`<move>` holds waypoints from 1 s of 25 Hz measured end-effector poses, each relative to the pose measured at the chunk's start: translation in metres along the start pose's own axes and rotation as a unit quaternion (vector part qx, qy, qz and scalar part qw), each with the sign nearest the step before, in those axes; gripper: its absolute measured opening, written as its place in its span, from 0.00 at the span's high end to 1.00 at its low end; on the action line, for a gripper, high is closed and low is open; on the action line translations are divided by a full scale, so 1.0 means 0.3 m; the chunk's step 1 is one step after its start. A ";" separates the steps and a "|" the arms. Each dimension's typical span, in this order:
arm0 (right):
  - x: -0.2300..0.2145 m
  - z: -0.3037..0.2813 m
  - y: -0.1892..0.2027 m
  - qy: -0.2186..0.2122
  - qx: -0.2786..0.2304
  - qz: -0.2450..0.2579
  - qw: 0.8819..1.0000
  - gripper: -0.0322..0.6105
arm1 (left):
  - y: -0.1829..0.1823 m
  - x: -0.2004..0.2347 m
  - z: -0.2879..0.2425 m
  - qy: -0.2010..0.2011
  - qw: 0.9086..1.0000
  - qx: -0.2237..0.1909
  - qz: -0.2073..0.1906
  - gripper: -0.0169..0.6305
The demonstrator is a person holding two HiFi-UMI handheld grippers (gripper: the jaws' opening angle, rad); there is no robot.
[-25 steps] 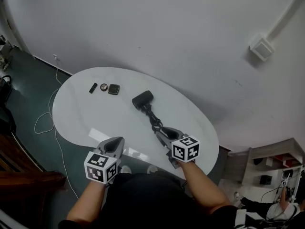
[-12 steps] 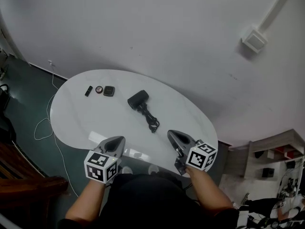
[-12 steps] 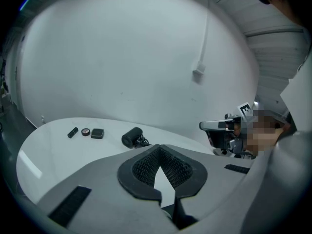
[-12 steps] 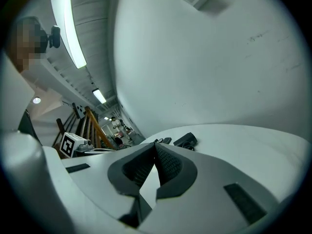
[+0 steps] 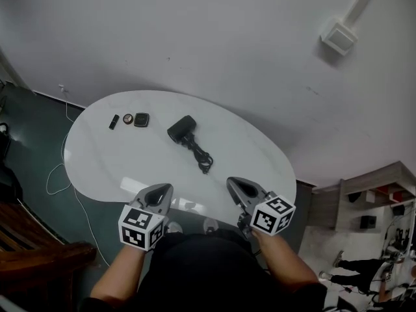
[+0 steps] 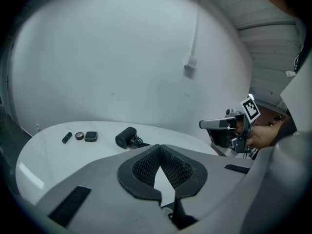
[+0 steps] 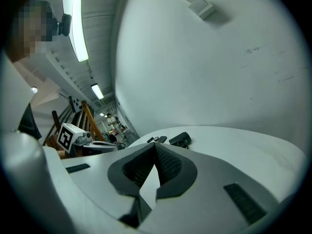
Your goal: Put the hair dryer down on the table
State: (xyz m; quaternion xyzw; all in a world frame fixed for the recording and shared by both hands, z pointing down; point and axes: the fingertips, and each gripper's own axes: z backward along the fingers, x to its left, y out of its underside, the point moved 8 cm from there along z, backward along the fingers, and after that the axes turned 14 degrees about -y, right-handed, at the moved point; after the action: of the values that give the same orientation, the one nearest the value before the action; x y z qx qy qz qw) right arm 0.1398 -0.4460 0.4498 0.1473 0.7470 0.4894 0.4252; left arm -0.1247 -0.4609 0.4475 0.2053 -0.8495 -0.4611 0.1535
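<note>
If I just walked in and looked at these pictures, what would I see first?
Probably the black hair dryer, lying on the white oval table with its cord trailing toward the near edge. Next, the left gripper and right gripper at that edge, both shut and empty. Three small dark things sit in a row at the table's far left.

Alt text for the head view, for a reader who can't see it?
A black hair dryer lies on a white oval table, its cord trailing toward the person. The left gripper and right gripper are shut and empty at the near edge. Three small dark items sit at the table's far left.
</note>
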 end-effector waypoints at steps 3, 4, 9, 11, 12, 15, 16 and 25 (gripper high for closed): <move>-0.002 0.001 0.012 0.000 0.002 -0.007 1.000 0.94 | -0.007 0.001 -0.003 0.002 1.000 -0.003 0.004 0.96; -0.002 0.001 0.015 -0.001 0.002 -0.008 1.000 0.94 | -0.010 0.003 -0.002 0.002 1.000 -0.004 0.009 0.96; 0.001 0.004 0.012 -0.001 0.003 -0.003 1.000 0.94 | -0.025 0.017 0.006 -0.007 1.000 -0.012 0.015 0.96; -0.001 0.002 0.008 -0.001 0.005 0.002 1.000 0.94 | -0.028 0.019 0.009 -0.009 1.000 -0.013 0.016 0.96; -0.003 0.002 0.006 -0.001 0.005 0.003 1.000 0.94 | -0.029 0.019 0.010 -0.009 1.000 -0.014 0.017 0.96; -0.005 -0.001 0.006 -0.002 0.005 0.004 1.000 0.94 | -0.028 0.018 0.015 -0.011 1.000 -0.014 0.018 0.96; -0.006 -0.001 0.006 -0.002 0.006 0.005 1.000 0.94 | -0.028 0.018 0.015 -0.012 1.000 -0.014 0.018 0.96; -0.015 -0.006 0.008 -0.004 0.015 0.010 1.000 0.94 | -0.031 0.013 0.018 -0.016 1.000 -0.016 0.022 0.96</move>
State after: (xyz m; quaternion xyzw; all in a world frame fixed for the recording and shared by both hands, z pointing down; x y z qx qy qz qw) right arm 0.1406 -0.4489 0.4545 0.1633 0.7511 0.4820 0.4205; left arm -0.1286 -0.4635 0.4369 0.1769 -0.8485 -0.4747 0.1528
